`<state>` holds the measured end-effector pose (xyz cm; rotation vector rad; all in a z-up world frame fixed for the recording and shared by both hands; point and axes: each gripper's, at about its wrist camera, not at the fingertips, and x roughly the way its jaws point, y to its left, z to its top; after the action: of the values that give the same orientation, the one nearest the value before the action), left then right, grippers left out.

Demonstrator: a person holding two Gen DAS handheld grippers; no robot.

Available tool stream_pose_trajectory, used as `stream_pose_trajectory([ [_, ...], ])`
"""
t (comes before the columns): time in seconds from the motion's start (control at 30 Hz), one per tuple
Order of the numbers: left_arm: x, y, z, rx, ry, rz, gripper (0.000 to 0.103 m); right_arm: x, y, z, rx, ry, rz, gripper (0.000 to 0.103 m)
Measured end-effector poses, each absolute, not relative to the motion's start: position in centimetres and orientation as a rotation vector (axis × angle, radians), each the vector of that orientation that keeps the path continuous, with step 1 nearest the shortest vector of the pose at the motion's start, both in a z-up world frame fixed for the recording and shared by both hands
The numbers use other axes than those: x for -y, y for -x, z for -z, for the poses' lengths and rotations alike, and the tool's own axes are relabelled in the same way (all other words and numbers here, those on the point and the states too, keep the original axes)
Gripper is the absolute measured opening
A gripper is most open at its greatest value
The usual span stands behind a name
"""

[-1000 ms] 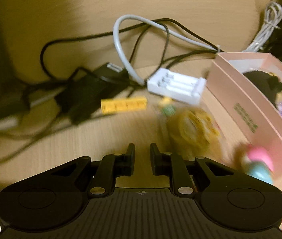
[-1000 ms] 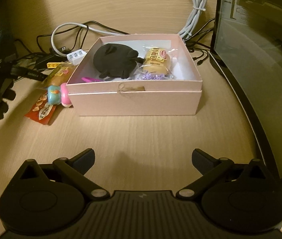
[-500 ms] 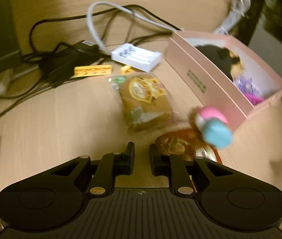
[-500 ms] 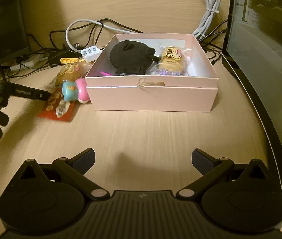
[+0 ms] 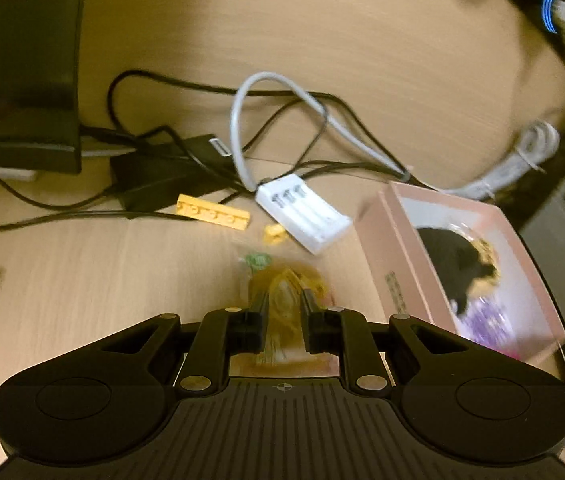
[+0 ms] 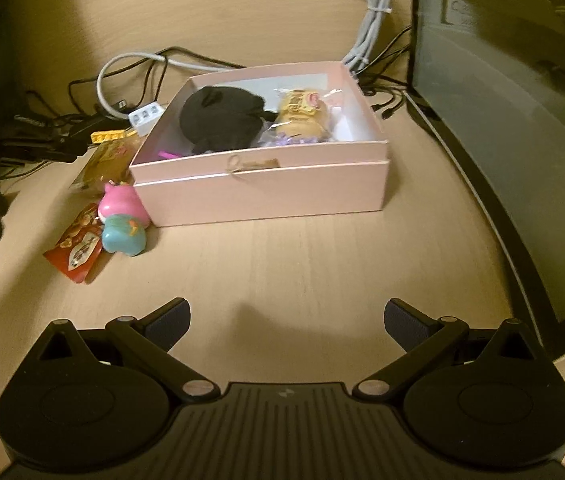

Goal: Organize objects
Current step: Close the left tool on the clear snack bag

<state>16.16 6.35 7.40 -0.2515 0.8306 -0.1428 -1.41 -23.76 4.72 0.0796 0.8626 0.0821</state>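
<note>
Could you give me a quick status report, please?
Left gripper shut on snack packet. Right gripper open, empty. Pink box open; toy beside it.

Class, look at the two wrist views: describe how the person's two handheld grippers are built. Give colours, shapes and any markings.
Both the left gripper and the right gripper are matt black plastic. Each has a ribbed central body, two rounded side lobes with a disc outline, and linkage arms joined by silvery pivot pins. A small pale mark sits at the top centre of each ribbed body. The right gripper's finger pads look dark bluish and textured.
</note>
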Motion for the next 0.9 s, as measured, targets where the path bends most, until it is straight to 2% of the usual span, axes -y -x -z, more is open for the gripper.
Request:
stream_pose_trajectory([
  [0.07, -5.8, -17.2, -6.4, -0.869, 0.247, 0.136, 0.021, 24.1, 1.6, -4.7, -0.866, -0.090, -0.073, 0.103],
  [0.3, -3.0, -18.1, -5.7, -0.816, 0.081, 0.171, 0.027, 24.9, 2.1, -3.9, -0.903, -0.117, -0.056, 0.103],
  [0.8, -1.6, -22.0, -4.8, -0.860, 0.129, 0.126, 0.067, 24.3, 2.8, -3.7, -0.917, -0.110, -0.074, 0.103],
  [0.9, -1.6, -22.5, -4.4, -0.879, 0.145, 0.114, 0.079, 24.2, 2.9, -3.7, -0.920, -0.107, -0.074, 0.103],
])
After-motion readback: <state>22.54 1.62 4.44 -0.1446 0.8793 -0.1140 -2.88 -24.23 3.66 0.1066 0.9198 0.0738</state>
